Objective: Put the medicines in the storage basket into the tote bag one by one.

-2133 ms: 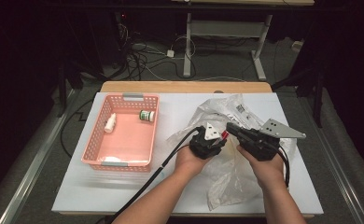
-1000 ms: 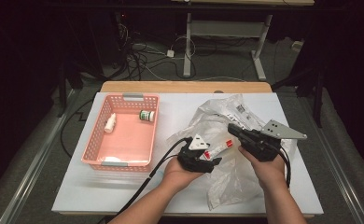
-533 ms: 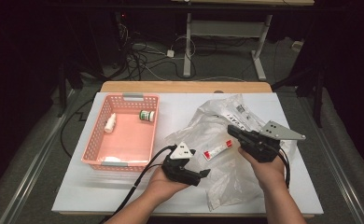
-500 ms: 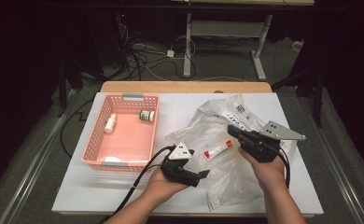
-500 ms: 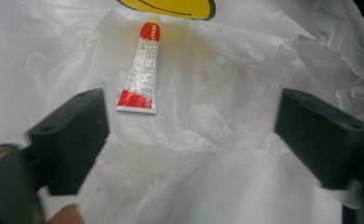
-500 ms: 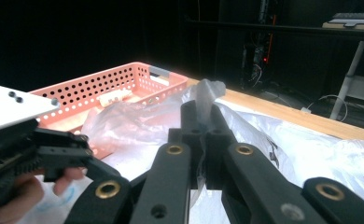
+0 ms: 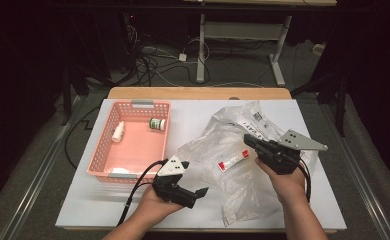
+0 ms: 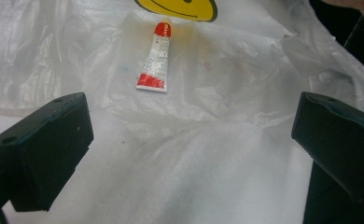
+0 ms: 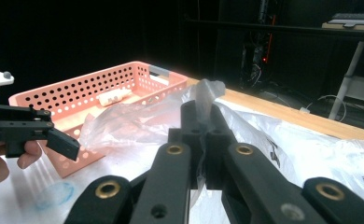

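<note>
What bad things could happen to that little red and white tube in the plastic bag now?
The right gripper pinches a fold of the plastic bag and lifts it. If that thin fold slips, the bag could flop over the tube.

The left gripper is open and off to the side, with nothing between its fingers. Reaching in, it might grab plastic along with the tube.

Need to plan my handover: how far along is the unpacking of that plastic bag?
Two small bottles lie in the pink basket. The right gripper pinches the plastic bag; the left gripper has just opened, empty. The red-and-white tube remains in the bag, apparently next.
</note>
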`<action>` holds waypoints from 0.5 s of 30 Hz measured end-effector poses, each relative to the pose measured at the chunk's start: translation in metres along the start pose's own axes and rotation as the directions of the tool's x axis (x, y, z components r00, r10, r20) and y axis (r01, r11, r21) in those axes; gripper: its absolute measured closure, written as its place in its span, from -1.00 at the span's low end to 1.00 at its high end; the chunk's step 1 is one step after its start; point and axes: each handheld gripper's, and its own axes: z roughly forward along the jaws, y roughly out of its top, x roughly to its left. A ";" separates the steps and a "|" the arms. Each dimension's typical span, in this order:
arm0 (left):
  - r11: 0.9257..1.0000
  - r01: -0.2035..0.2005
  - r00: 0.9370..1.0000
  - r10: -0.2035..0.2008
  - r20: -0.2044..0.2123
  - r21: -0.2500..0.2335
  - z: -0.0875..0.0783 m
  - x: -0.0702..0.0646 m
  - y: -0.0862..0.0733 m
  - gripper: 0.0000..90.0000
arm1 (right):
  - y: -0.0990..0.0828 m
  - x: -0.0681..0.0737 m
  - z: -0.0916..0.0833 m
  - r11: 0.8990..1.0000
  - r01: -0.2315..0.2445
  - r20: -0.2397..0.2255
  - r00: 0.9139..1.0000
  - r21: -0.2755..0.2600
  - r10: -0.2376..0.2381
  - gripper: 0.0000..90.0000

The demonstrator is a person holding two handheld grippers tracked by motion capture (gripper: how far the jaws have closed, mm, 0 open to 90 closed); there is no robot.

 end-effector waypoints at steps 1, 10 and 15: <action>1.000 0.002 1.000 -0.002 -0.001 -0.002 -0.002 0.000 -0.001 -1.00 | 0.000 0.000 0.000 1.000 -0.001 -0.001 1.000 0.002 0.001 1.00; 1.000 0.007 0.999 -0.009 -0.049 -0.025 -0.027 0.002 -0.003 -1.00 | 0.000 0.000 -0.001 1.000 0.001 -0.001 1.000 -0.002 -0.001 1.00; 1.000 0.006 0.994 -0.008 -0.109 -0.021 -0.039 0.011 -0.004 -1.00 | 0.001 0.001 -0.003 1.000 0.002 -0.001 1.000 -0.001 -0.002 1.00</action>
